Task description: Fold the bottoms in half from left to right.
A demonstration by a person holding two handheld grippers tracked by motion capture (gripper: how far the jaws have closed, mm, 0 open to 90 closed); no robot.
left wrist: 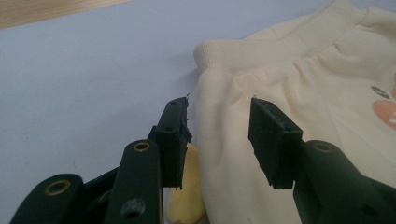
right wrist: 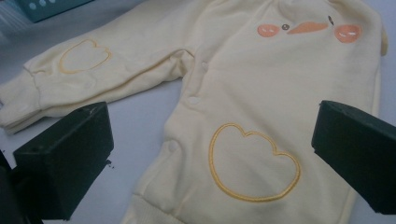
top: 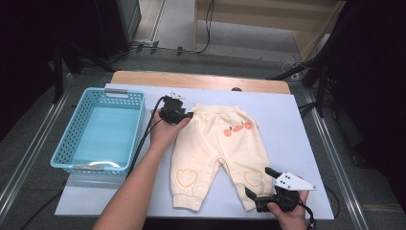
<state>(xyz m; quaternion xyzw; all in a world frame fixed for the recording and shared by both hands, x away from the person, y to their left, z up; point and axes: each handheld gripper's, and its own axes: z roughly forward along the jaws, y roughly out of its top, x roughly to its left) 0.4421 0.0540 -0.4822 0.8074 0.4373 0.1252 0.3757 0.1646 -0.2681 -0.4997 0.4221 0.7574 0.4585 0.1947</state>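
1. Jaws of the left gripper (left wrist: 219,140) stand partly spread; one pad sits over the bare table just off the cloth edge and the other over the fabric, and neither pad is seen pressing on it.
2. That gripper (top: 184,115) shows in the high view at the upper left corner of the pants (top: 218,148), by the waistband, with the left hand (top: 165,132) wrapped around its body.
3. Seen from the left gripper view, the ribbed waistband corner of the pants (left wrist: 289,74) lies just ahead of the pads, and a small yellow flap peeks out below the nearer jaw.
4. On the right gripper (right wrist: 210,154), the jaws are spread wide, one on each side of the trouser leg with the heart-shaped knee patch (right wrist: 254,163); the pads are clear of the cloth.
5. In the high view the right gripper (top: 263,184) hovers at the hem of the pants' right-hand leg, near the table's front edge, held by the right hand (top: 289,213).
6. Pale yellow and small, the pants lie flat and face up in the middle of the light table (top: 297,124), waistband away from the person, legs splayed towards them, an orange duck face on the front.
7. A blue basket (top: 72,129) stands on the table to the left of the pants, apart from them.
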